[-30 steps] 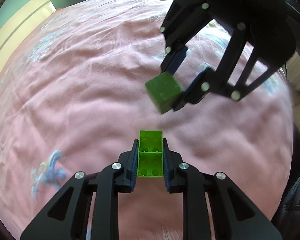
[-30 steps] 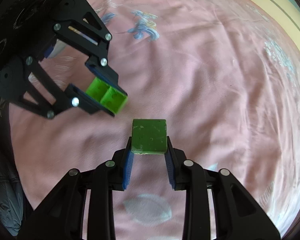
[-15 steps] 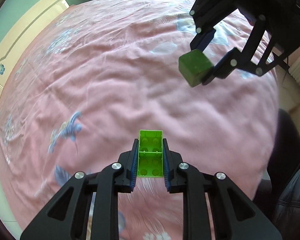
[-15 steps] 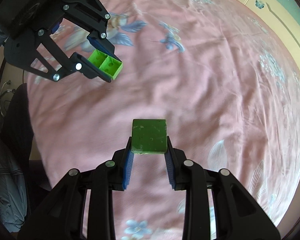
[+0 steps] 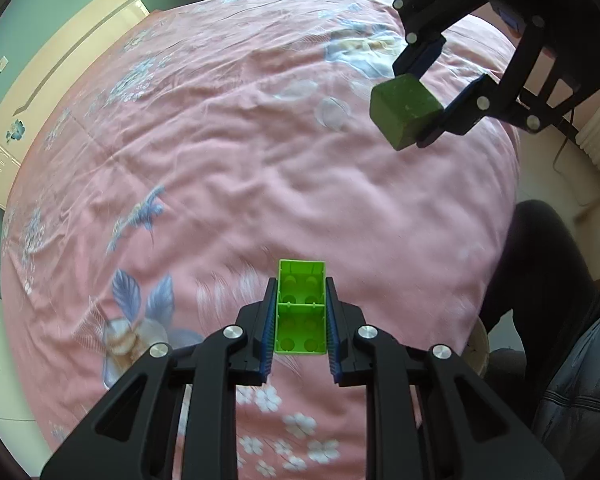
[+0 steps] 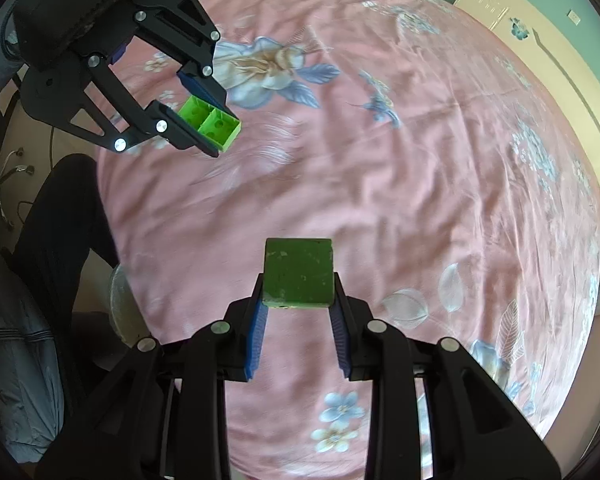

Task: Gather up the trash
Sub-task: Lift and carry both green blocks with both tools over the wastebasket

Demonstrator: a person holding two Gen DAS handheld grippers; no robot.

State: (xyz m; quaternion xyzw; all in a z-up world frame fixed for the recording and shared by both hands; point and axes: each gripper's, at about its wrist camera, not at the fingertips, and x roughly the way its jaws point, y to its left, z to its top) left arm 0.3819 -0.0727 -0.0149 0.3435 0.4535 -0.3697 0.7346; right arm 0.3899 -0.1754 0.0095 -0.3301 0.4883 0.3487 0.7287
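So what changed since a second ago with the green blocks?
Both grippers rose away from the pink flowered bedsheet, which now looks farther below. Nothing was taken or let go: the left gripper stays shut on the hollow bright green plastic brick, the right gripper on the solid dark green cube.

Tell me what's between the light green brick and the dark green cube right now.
Nothing solid: between the light green brick and the dark green cube, only the pink bedsheet shows, below the gap. Both wrist views show this.

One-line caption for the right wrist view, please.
Right gripper clamps a dark green block above a pink floral bedspread.
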